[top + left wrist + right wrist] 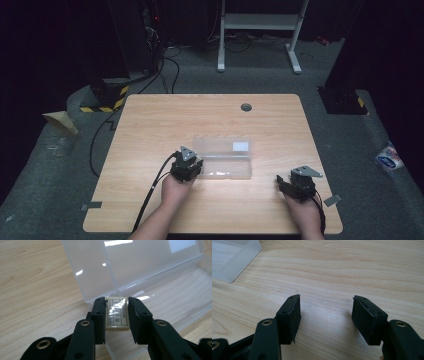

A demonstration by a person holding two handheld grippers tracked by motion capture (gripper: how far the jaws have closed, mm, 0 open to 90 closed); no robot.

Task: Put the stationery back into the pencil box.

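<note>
Pale wood table [150, 120] under a dark room, grey carpet around.

Left gripper [116, 312] at the near left end of a clear box [175, 297], jaws drawn in on a small cream eraser [116, 315] with a printed label; pads touching its two long sides, so a pinch, not an empty close. Eraser's long axis running along the jaws, straight away from the hand, its far end almost at the hinge line where the open lid [140, 262] stands tilted back. Eraser held over the left end of the tray, just above or on its floor; cannot tell which. Seen from above, same gripper [187, 167] touching the box's [225, 159] left end, box lying long side across the table.

Right gripper [325, 315] spread about halfway, nothing between the pads, bare wood beneath; a box corner [234, 262] well off to its upper left. From above, right gripper [290, 186] resting near the table's near right, apart from the box.

Likely step: setting the eraser into the tray, left hand far nearer; release needs only a spread of the jaws.
</note>
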